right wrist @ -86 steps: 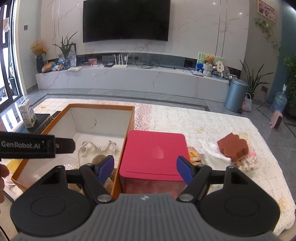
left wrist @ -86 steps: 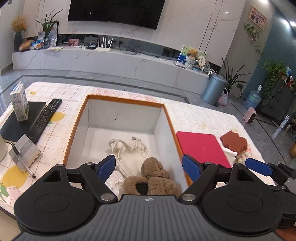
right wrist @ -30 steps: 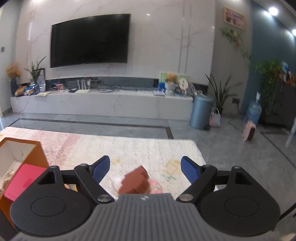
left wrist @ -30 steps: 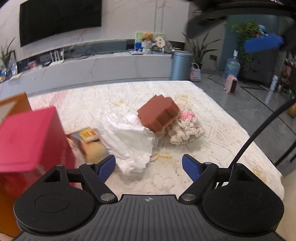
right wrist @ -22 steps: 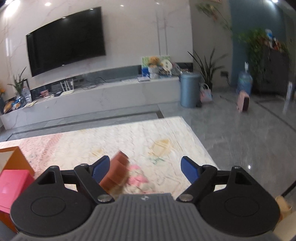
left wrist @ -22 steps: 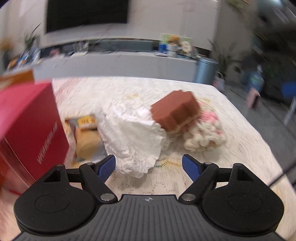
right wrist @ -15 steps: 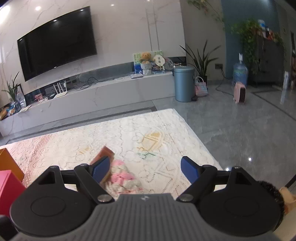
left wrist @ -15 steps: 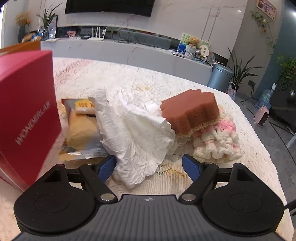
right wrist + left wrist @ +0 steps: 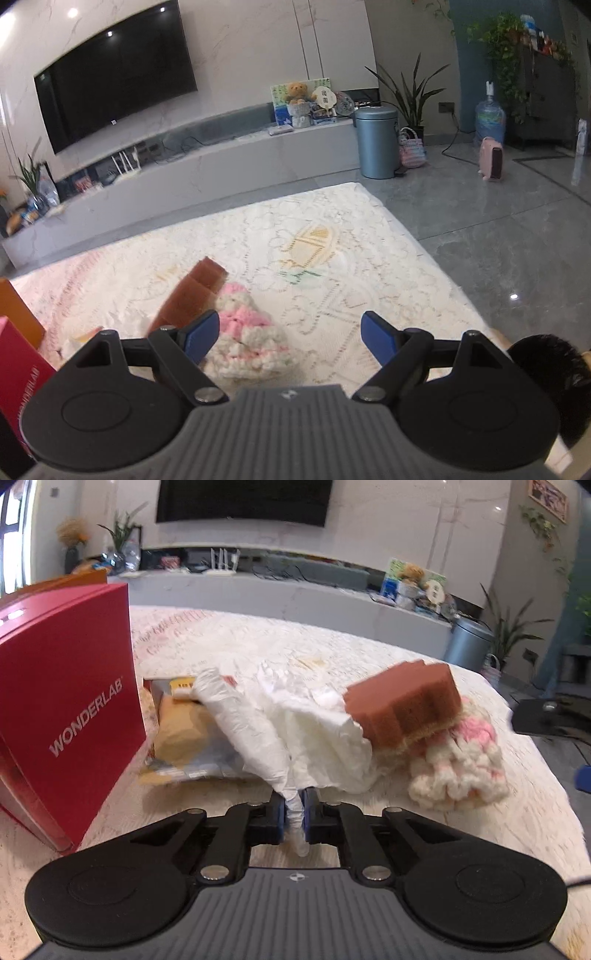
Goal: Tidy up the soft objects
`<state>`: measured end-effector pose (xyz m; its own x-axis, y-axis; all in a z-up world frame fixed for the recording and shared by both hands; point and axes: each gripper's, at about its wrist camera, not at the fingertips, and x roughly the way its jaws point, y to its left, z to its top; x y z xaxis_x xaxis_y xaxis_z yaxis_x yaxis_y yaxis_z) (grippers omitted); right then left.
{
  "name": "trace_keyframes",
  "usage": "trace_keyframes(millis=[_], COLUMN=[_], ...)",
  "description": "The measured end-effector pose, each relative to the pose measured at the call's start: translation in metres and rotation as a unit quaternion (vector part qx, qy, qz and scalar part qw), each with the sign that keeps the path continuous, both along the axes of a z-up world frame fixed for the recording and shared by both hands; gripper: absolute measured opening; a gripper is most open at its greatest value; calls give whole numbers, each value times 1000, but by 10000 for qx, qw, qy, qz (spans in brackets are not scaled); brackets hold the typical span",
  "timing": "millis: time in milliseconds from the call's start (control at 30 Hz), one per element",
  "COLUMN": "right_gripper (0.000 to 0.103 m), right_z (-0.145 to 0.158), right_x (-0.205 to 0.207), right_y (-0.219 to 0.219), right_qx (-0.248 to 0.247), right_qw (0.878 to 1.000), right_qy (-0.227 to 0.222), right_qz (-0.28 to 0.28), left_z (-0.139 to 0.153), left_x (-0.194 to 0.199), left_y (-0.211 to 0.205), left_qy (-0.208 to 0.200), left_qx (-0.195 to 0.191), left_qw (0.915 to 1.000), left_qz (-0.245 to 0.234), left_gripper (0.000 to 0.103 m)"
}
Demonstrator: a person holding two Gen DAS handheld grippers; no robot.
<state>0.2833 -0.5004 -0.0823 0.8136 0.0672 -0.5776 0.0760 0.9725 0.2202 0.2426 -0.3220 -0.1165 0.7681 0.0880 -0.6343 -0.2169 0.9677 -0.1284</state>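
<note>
My left gripper (image 9: 294,814) has its jaws closing, and the blue pads pinch the near corner of a crumpled white cloth (image 9: 314,731) that lies on the lace-covered table. A brown sponge (image 9: 402,701) rests tilted on the cloth's right side and on a pink-and-white knitted piece (image 9: 461,768). In the right wrist view my right gripper (image 9: 290,338) stands open above the table. The knitted piece (image 9: 247,332) lies beside its left finger, and the sponge (image 9: 192,295) leans just behind it. Nothing sits between the right fingers.
A red WONDERLAB box (image 9: 66,701) stands close on the left, with a yellow snack packet (image 9: 181,731) between it and the cloth. An orange box edge (image 9: 14,310) shows at far left. The table's right edge (image 9: 424,243) drops to a grey floor.
The left gripper came down to the white cloth and closed on its near corner. The right gripper sank toward the knitted piece and stayed open.
</note>
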Motion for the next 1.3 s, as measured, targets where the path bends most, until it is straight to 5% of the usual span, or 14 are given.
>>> trace_keyframes(millis=[200, 300, 467, 533, 600, 667, 733, 1033, 1167, 1300], right_gripper=[82, 82, 82, 82, 82, 82, 82, 82, 82, 82], right_z=[-16, -18, -10, -9, -7, -6, -4, 1, -1, -5], right_x=[2, 3, -1, -2, -3, -5, -5, -11, -12, -14], right_y=[4, -6, -12, -14, -17, -20, -21, -31, -42, -52], right_qx=[-457, -103, -140, -132, -16, 196, 389, 745, 739, 752], right_qw=[9988, 9997, 9996, 9996, 9996, 9995, 9990, 9972, 9966, 9956], right_qy=[158, 240, 178, 194, 199, 165, 153, 63, 209, 341], right_qz=[108, -39, -157, -184, -221, -199, -177, -90, -293, -435], left_z=[8, 10, 16, 17, 18, 19, 20, 35, 42, 33], left_x=[-38, -59, -83, -89, -91, -83, -74, -18, -2, 26], left_y=[1, 1, 18, 25, 34, 49, 53, 46, 40, 35], left_qy=[353, 447, 708, 698, 735, 686, 515, 636, 562, 827], left_qx=[285, 691, 339, 313, -29, -805, -1332, -1660, -2269, -2419], left_qw=[9943, 9892, 9844, 9828, 9852, 9835, 9796, 9841, 9721, 9653], left_qz=[-970, -1214, -1575, -1682, -1551, -1466, -1414, 76, 204, 534], left_gripper=[8, 8, 8, 17, 35, 70, 85, 84, 87, 87])
